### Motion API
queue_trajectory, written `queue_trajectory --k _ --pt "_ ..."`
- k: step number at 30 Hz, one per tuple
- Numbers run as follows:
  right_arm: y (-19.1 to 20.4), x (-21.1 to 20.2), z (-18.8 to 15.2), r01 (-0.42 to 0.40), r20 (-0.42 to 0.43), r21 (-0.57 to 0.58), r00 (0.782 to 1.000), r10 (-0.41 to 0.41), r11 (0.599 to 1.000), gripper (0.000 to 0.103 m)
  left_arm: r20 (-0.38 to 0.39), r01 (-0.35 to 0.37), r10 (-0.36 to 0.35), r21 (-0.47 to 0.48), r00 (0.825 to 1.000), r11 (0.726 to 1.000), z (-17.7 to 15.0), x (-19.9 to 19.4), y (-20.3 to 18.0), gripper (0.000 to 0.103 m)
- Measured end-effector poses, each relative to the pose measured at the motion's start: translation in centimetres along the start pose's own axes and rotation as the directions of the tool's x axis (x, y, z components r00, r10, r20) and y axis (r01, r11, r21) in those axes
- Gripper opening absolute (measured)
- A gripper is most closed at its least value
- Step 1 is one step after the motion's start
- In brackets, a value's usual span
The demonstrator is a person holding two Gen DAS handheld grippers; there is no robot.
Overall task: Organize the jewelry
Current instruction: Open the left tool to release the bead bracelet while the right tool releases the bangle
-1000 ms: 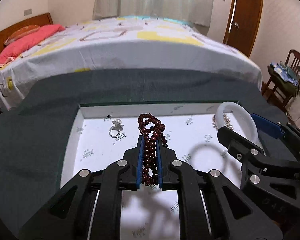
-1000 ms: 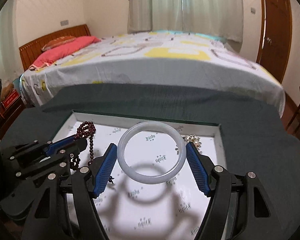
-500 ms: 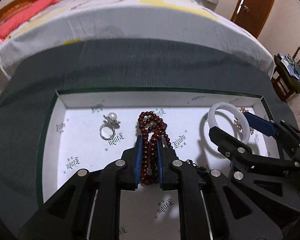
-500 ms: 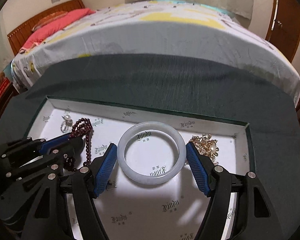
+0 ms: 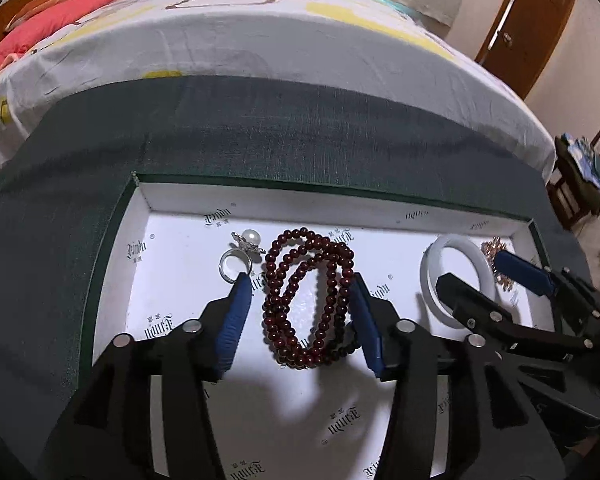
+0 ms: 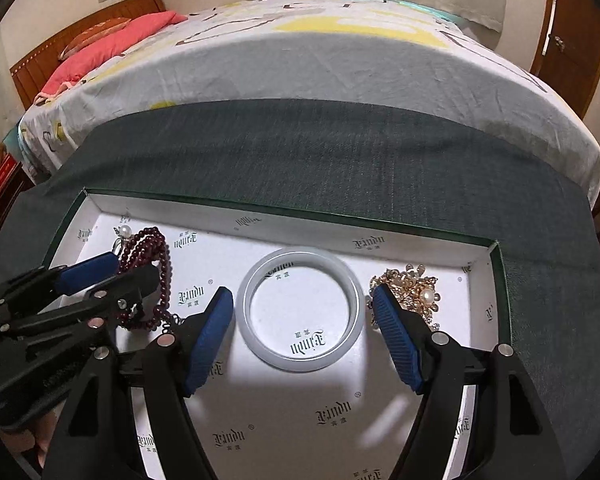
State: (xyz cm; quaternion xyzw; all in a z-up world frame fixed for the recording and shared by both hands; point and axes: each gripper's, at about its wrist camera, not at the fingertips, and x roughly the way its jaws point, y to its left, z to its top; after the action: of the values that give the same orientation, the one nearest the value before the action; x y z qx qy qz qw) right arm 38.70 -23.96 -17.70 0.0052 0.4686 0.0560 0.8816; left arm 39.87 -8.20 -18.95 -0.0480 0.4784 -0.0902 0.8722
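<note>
A shallow white-lined box with green walls lies on a dark green cloth. A dark red bead strand lies coiled on the box floor between the open fingers of my left gripper. A pale white bangle lies flat between the open fingers of my right gripper. A silver pearl ring lies left of the beads. A gold pearl piece lies right of the bangle, touching the right fingertip.
The green cloth covers the table around the box. A bed with a patterned sheet and a pink pillow stands behind. A wooden door and a chair are at the right.
My left gripper has opened and let go of the bead strand, which now lies in the box. My right gripper has opened wider off the bangle, which now rests on the box floor.
</note>
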Motion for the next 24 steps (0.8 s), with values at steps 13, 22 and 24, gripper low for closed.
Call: queue_trajectory --k 13,22,24 --pt "0.1 -6.2 -1.8 0.044 0.212 0.002 0.976 -0.044 0.999 0.070 0.240 -0.031 0.016 0.057 0.971 0.998 -1.7 -6.5 -1.3 0.066" --pt "-0.1 -12.4 -7.2 0.030 0.315 0.037 0.948 -0.040 0.999 0.070 0.386 -0.092 0.047 0.099 0.921 0.991 -6.7 -12.8 -1.9 0.071" --pt "0.0 -13.2 -8.9 0.035 0.319 0.036 0.947 -0.045 0.999 0.070 0.404 -0.105 0.060 0.091 0.913 0.990 -8.1 -13.9 -1.6 0.071"
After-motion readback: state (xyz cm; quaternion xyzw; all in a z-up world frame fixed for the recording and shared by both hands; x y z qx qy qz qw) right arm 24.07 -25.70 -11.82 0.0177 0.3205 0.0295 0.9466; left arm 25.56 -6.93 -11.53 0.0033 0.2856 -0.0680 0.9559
